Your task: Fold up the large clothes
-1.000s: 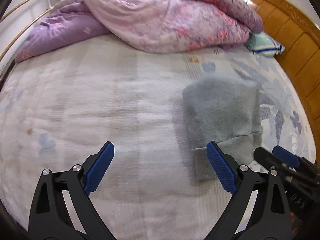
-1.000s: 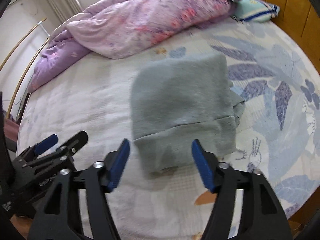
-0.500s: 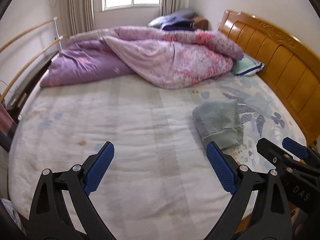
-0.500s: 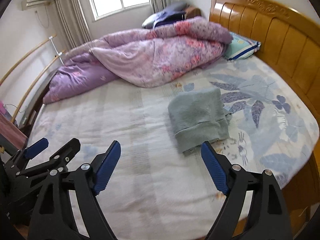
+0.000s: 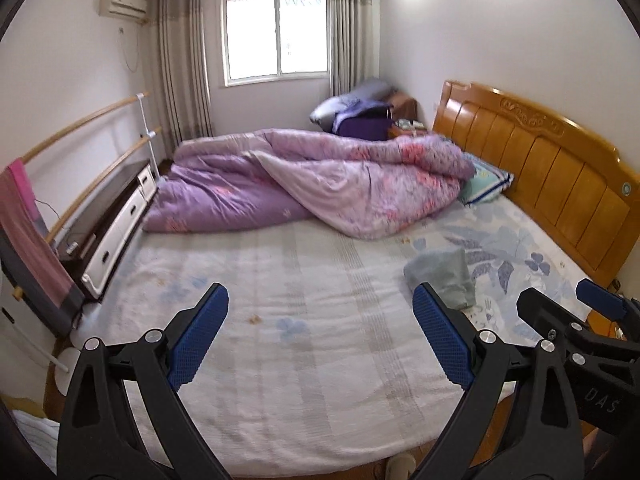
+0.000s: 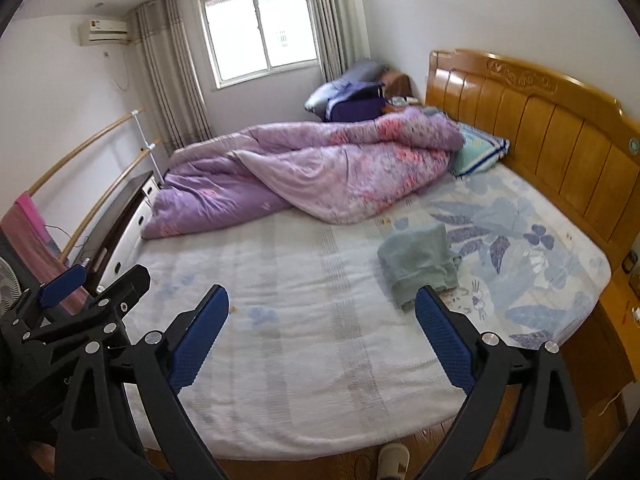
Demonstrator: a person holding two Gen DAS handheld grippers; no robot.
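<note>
A grey-green garment point(image 5: 442, 278) lies folded into a small thick rectangle on the right half of the bed, near the floral part of the sheet; it also shows in the right wrist view point(image 6: 418, 266). My left gripper point(image 5: 320, 338) is open and empty, held back over the near edge of the bed, well short of the garment. My right gripper point(image 6: 322, 338) is open and empty, also held back from the bed. The right gripper shows at the right edge of the left wrist view point(image 5: 576, 320).
A rumpled purple floral quilt point(image 5: 320, 182) fills the far part of the bed point(image 5: 280, 360). A wooden headboard point(image 5: 540, 168) runs along the right. A pillow point(image 5: 486, 180) lies by it. A low cabinet point(image 5: 116, 220) and wooden rails stand at the left. A slipper point(image 6: 394, 458) lies on the floor.
Both grippers have pulled up and back from right over the folded garment to beyond the near edge of the bed. The garment stays folded on the sheet.
</note>
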